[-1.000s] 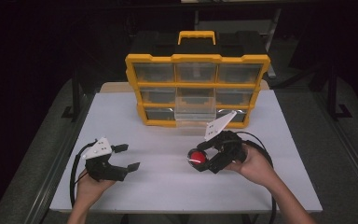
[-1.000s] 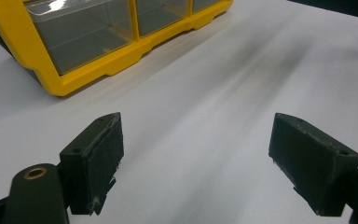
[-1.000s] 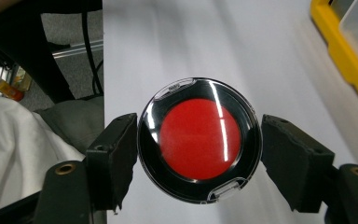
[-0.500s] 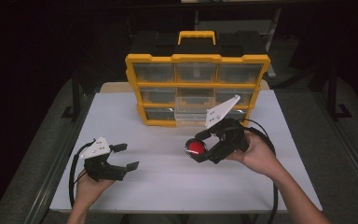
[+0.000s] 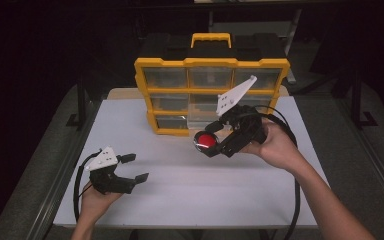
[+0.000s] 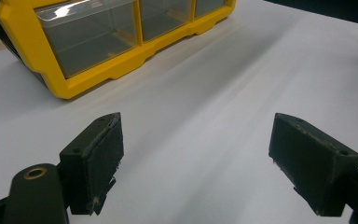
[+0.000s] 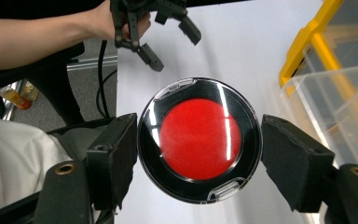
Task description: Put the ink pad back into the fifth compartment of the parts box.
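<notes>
right tongs [image 5: 214, 145]: closed across the width of a round black case with a red middle [image 7: 199, 140], one pad on each edge, so the jaws stand wide yet carry a load; the case is clear of the white surface [image 5: 180, 192].
round case, place: in the high view it hangs at about 6 o'clock of the yellow drawer organizer [image 5: 211, 95], in front of its lower rows and near the pulled-out clear drawer [image 5: 202, 117].
left tongs [image 5: 136, 168]: jaws spread wide with nothing between them, only bare surface in the left gripper view; it sits low at about 8 o'clock of the surface, well apart from the case.
organizer: upright at 12 o'clock of the surface, yellow frame, clear drawers in three rows, a handle on top; the contents are too dim to tell.
step in hand: by my reading, carrying the lifted case toward the open drawer.
next move calls for: bringing the case over the drawer's mouth, tilting it flat enough to clear the walls, then easing the pads apart so it drops inside rather than on the rim.
risk: a smooth, glossy rim held only at two edges could slip or swing.
</notes>
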### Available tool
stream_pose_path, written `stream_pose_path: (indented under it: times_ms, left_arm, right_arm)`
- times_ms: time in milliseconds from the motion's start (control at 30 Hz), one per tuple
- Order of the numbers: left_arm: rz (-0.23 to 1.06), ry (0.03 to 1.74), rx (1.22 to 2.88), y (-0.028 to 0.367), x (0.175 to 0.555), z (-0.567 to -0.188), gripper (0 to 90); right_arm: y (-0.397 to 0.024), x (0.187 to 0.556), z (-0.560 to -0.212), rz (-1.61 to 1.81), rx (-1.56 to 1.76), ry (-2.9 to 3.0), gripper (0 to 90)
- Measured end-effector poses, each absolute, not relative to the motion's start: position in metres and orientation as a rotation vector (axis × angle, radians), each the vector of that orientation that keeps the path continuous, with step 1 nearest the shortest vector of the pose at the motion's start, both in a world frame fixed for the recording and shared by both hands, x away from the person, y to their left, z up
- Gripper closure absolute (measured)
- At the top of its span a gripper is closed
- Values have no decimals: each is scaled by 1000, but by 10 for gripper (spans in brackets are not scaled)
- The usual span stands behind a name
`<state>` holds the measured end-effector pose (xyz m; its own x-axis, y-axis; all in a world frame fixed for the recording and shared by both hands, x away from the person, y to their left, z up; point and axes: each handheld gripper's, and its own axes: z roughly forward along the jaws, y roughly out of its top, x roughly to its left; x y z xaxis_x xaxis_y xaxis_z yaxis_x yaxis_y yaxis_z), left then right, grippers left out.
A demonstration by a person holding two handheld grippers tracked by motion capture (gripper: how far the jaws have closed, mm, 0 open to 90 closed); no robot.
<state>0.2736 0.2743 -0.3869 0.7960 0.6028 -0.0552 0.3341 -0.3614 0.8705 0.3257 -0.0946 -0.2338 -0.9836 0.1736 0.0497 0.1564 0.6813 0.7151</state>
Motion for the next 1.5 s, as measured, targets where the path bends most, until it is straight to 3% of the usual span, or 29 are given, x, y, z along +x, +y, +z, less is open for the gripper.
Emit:
stream_pose_path:
  times_ms: [633,1500]
  left_arm:
    - [331,722,1972,276,273,-388,178]
    - [337,726,1964,280,274,-389,178]
  right_arm:
    - [-97,358,-191,1216,298,2785,284]
    - [-85,409,-204,1128,449,2789,284]
